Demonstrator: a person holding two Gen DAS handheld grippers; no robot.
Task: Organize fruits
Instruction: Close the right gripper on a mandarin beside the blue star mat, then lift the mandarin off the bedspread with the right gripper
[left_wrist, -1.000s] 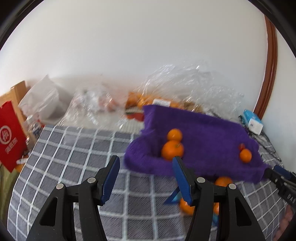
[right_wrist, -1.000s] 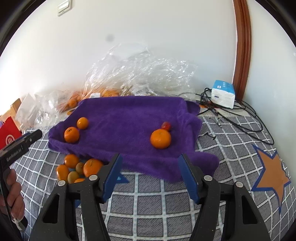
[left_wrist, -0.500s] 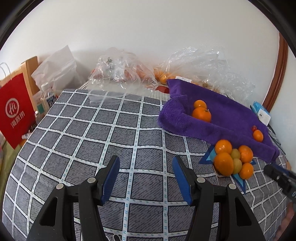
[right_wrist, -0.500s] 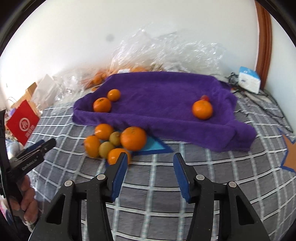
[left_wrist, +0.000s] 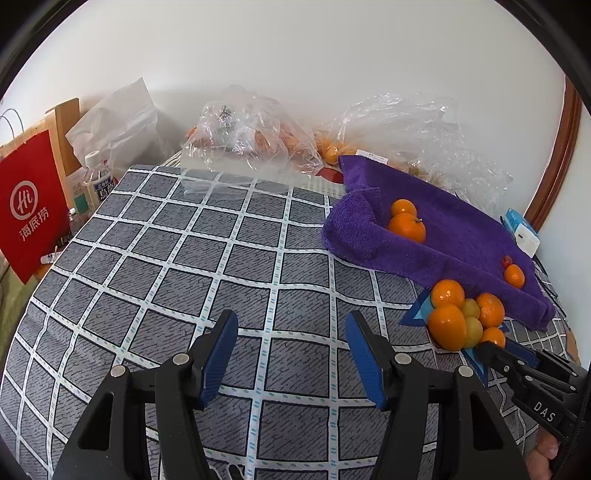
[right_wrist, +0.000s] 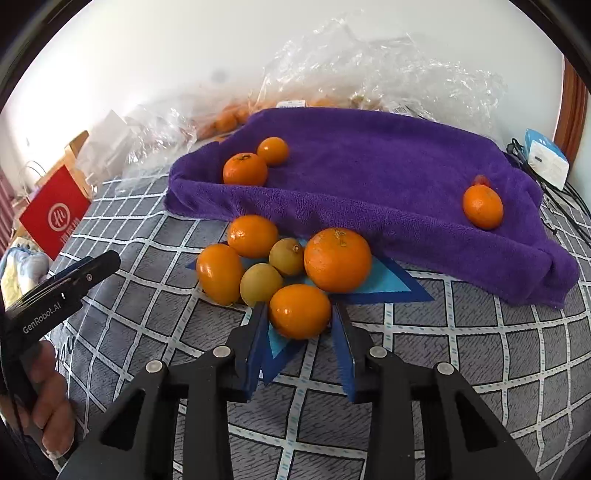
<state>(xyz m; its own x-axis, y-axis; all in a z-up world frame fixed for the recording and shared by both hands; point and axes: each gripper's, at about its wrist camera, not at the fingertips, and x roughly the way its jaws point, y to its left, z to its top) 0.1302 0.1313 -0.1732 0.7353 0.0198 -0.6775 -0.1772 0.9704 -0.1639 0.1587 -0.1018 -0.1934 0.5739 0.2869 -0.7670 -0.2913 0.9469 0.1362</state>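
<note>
I am bracketing the nearest orange (right_wrist: 299, 311) with my right gripper (right_wrist: 298, 341), jaws apart, not yet squeezing. It is lying beside the purple towel's (right_wrist: 369, 177) near edge, likely its destination. My left gripper (left_wrist: 291, 350) is hanging wide open, holding nothing.

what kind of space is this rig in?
Probably a home room, not a lab: checked cloth, purple towel with oranges, a red shopping bag and a bottled drink by the wall.

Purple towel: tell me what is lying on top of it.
On the purple towel lie two oranges near its left end, and one orange with a small red fruit behind it at the right. Anything beneath the cloth is covered.
</note>
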